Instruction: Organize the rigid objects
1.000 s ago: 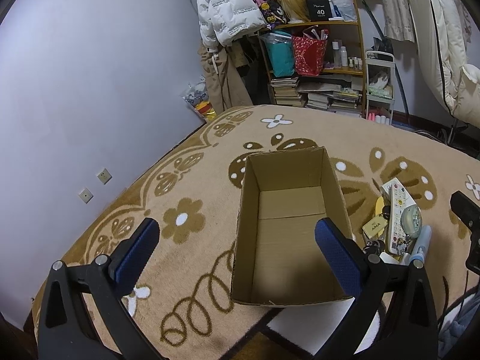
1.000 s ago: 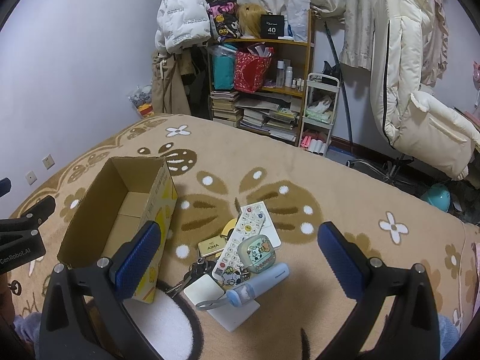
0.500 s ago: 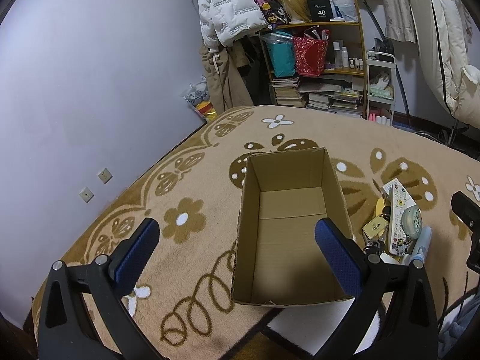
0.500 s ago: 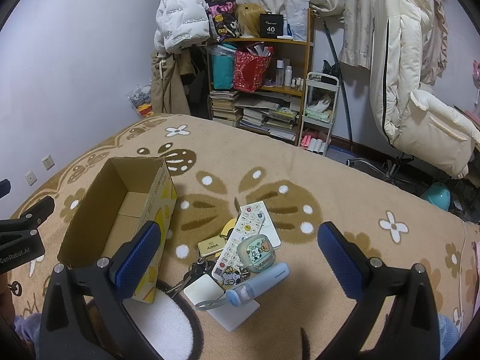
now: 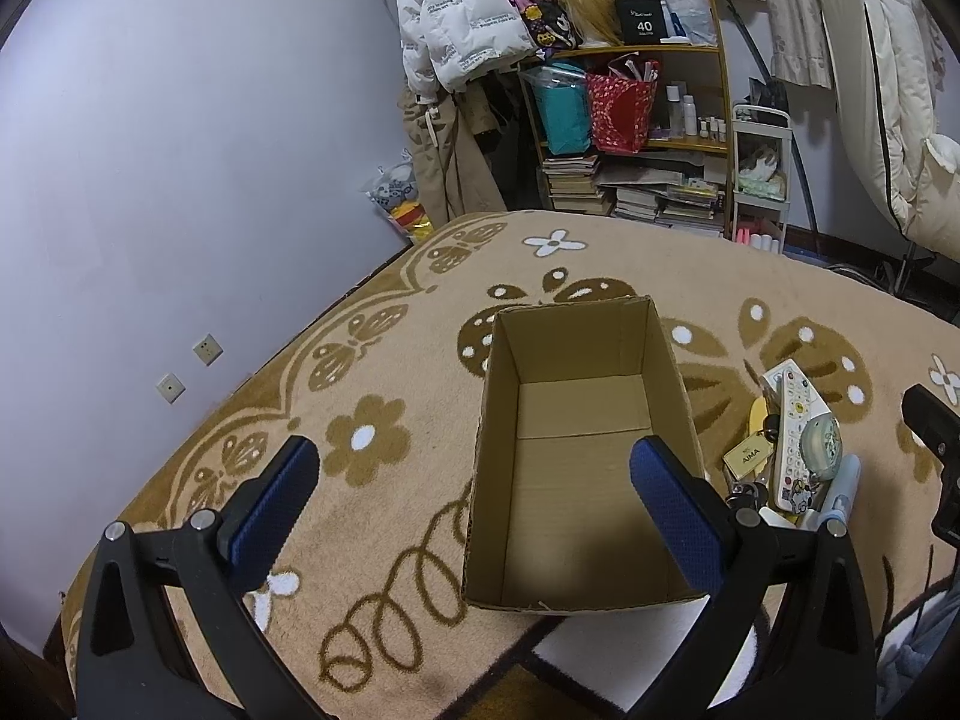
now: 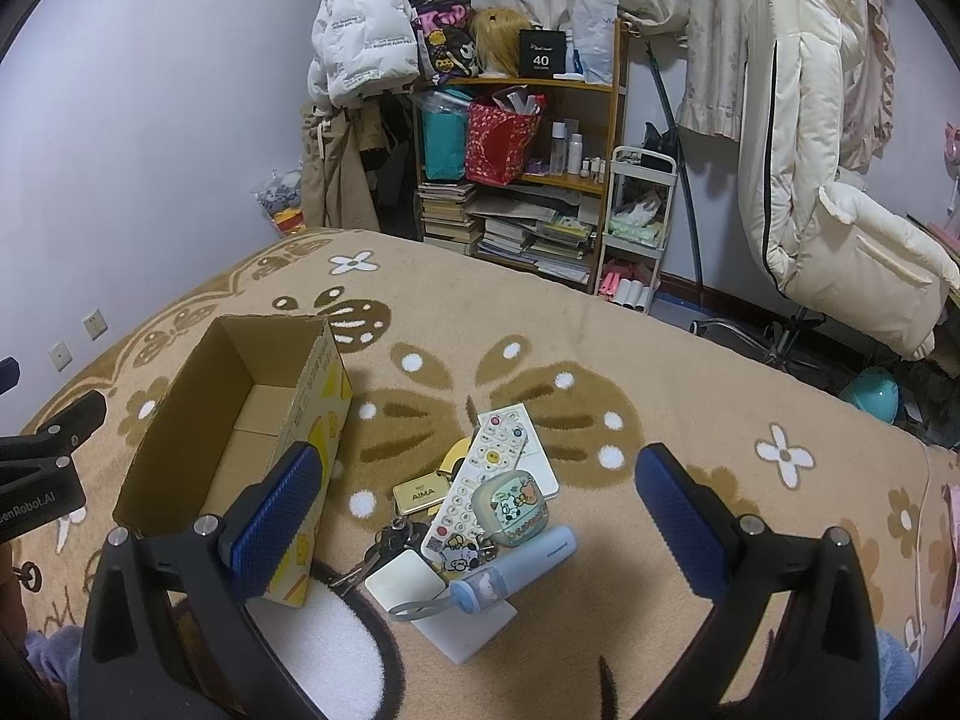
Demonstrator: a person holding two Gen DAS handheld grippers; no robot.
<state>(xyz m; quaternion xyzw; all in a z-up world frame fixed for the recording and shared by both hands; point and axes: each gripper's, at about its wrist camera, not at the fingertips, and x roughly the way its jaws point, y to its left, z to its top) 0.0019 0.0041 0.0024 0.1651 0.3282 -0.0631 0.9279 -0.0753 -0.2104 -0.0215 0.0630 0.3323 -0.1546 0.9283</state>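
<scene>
Both grippers, left (image 5: 471, 495) and right (image 6: 477, 501), gape wide and empty above a pile of light, hard, slippery items beside the empty box (image 6: 240, 420); the remote (image 6: 480, 486) looks best pinched across its narrow sides

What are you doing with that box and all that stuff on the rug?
A person holds a gripper in each hand, tidying up. The left gripper hangs open over the cardboard box, which has nothing in it yet. The right gripper is open above a little pile beside the box: a white remote, a cartoon-printed case, a blue tube, keys and a white card. Nothing has been picked up yet.
</scene>
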